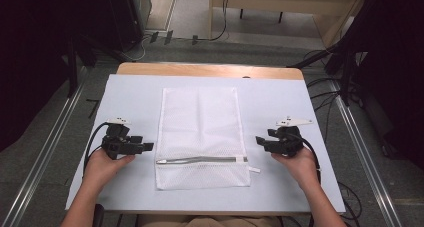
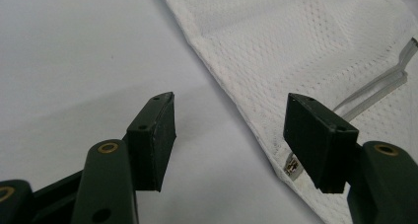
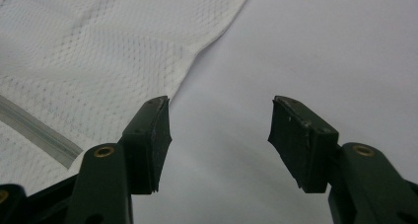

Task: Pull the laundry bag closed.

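A flat white mesh bag [image 1: 200, 137] lies mid-frame, zipper [image 1: 200, 160] shut; contents hidden. Left gripper [image 2: 229, 135] and right gripper [image 3: 220, 137] both gape wide, holding nothing.

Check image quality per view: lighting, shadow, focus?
High view: even overhead light on the mesh bag and white table cover, surroundings dark, slightly soft. Left gripper view: the left gripper throws a soft shadow on the cover; mesh weave sharp, near jaws a bit blurred. Right gripper view: the right gripper is dark against a bright cover, faint shadow, no glare.
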The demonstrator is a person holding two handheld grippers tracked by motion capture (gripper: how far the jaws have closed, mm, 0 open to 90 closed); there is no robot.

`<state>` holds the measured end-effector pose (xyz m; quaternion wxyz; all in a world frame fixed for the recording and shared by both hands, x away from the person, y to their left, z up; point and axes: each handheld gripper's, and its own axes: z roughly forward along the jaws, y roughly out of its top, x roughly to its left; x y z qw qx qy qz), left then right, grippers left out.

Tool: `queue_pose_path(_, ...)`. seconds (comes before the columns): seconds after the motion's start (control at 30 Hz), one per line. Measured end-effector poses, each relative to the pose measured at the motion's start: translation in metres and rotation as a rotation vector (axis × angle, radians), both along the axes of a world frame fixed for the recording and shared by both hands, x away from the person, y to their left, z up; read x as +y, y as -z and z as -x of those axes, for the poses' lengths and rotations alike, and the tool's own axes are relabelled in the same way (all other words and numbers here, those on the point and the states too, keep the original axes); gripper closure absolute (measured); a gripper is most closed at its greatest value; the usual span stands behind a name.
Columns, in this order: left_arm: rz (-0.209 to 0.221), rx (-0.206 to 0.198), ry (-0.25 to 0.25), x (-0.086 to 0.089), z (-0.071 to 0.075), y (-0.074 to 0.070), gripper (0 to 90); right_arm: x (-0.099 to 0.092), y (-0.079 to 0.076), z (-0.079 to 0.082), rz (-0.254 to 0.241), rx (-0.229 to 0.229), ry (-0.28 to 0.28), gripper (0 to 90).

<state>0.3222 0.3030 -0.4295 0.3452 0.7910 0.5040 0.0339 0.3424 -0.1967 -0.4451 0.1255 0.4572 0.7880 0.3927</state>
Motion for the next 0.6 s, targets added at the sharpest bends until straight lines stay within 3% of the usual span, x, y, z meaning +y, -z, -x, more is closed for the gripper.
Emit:
queue_pose_path(0.27, -0.010, 0.008, 0.007, -0.001, 0.000, 0.001, 37.5, 0.002, -0.003, 0.001, -0.003, 0.025, 0.017, 46.3)
queue_pose_path(0.6, 0.015, -0.009, 0.006, 0.001, 0.002, -0.002, 38.1, 0.013, -0.008, 0.007, -0.013, 0.014, -0.033, 48.7)
